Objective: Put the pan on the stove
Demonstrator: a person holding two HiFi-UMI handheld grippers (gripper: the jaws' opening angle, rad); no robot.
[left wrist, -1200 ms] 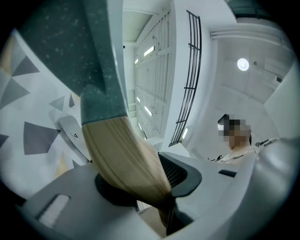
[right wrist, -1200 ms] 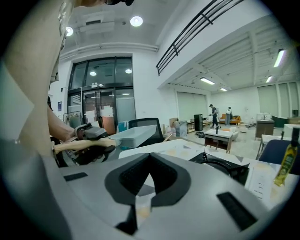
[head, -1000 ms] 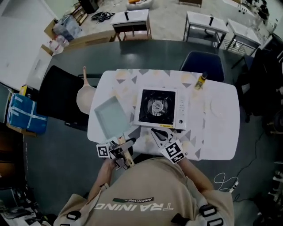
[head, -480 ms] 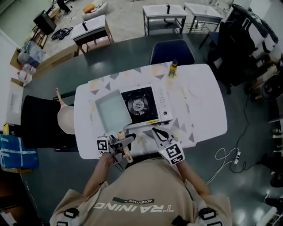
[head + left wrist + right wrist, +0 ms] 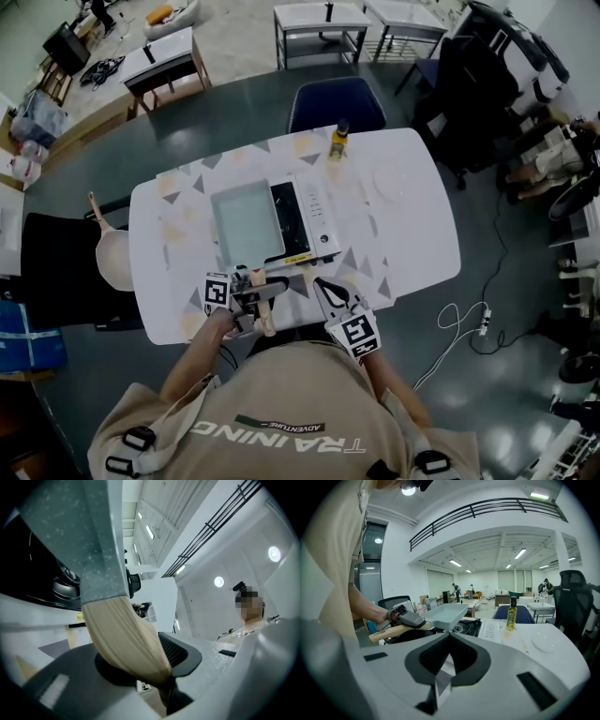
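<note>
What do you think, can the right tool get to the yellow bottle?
Probably yes, with a stretch: the right tool is empty, and only the low stove edge and bare table lie before the yellow bottle.

The left gripper grips the pan by its wooden handle, the pan covering the stove's nine o'clock half, with a bottle at the tabletop's twelve o'clock edge.

grey pan, white stove, yellow bottle

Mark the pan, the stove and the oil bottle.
pan (image 5: 246,225): head view, middle of its grey floor.
stove (image 5: 314,212): head view, white control panel beside the pan.
oil bottle (image 5: 337,142): head view, yellow body.
</note>
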